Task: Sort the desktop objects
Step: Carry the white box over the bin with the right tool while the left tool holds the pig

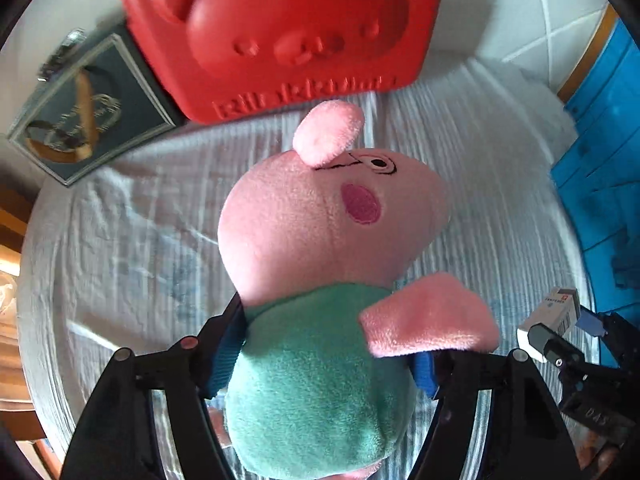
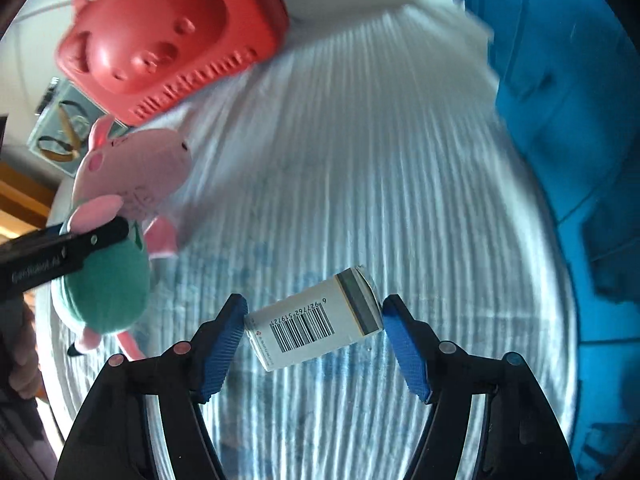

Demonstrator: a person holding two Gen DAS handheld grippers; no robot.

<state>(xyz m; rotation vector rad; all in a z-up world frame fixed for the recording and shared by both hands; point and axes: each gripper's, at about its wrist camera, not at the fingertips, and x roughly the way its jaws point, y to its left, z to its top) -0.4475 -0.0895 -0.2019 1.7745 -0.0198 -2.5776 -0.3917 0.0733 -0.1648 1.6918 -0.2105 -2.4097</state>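
Observation:
My left gripper (image 1: pixel 332 356) is shut on a pink pig plush toy (image 1: pixel 332 216) with a green body, held above the white cloth. The toy also shows in the right wrist view (image 2: pixel 128 184), with the left gripper (image 2: pixel 100 240) around it. My right gripper (image 2: pixel 314 320) is shut on a small white box (image 2: pixel 316 320) with a barcode, its blue pads touching both ends. The box also shows in the left wrist view (image 1: pixel 554 312), in the right gripper (image 1: pixel 560 340).
A red plastic bin (image 1: pixel 288 28) with a bear face stands at the back; it also shows in the right wrist view (image 2: pixel 168 36). A blue bin (image 2: pixel 560 140) stands on the right. A dark framed box (image 1: pixel 84 108) lies at the back left. A white ribbed cloth (image 2: pixel 360 160) covers the table.

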